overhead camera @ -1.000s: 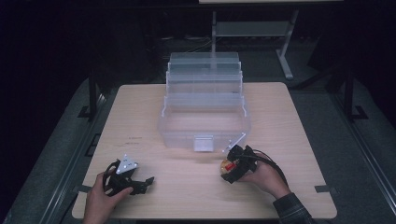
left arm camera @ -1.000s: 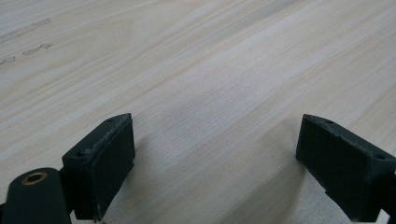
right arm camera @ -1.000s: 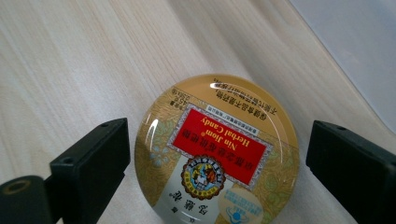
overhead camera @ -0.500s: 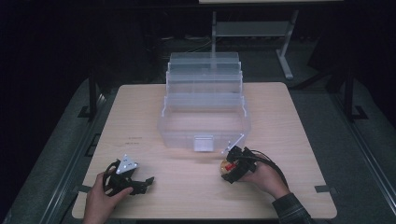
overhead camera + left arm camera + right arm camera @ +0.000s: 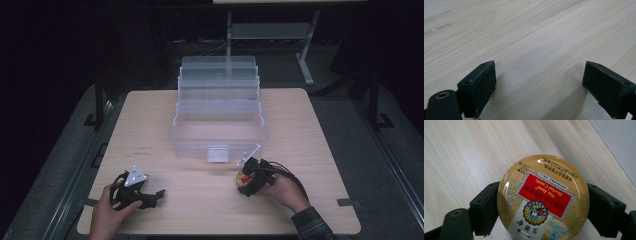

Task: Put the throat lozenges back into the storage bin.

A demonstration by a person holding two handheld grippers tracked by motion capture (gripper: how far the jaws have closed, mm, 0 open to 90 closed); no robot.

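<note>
A round gold candy tin (image 5: pixel 543 200) with a red label sits between the jaws of my right gripper (image 5: pixel 543 212), which is shut on its sides. From above, the candy tin (image 5: pixel 244 180) shows at the tip of the right gripper (image 5: pixel 248 181), held by a hand just in front of the clear tiered plastic box (image 5: pixel 220 120) at mid-table. My left gripper (image 5: pixel 155 196) rests near the table's front left, open, jaws wide apart over bare wood (image 5: pixel 536 50) with nothing between them.
The clear box has stepped trays fanned open toward the back and a latch (image 5: pixel 218 153) on its front wall. The wooden table (image 5: pixel 310 130) has free room left and right of the box. A metal stand (image 5: pixel 306 55) rises behind the table.
The right gripper with the tin has shifted very slightly; the left gripper has stayed put.
</note>
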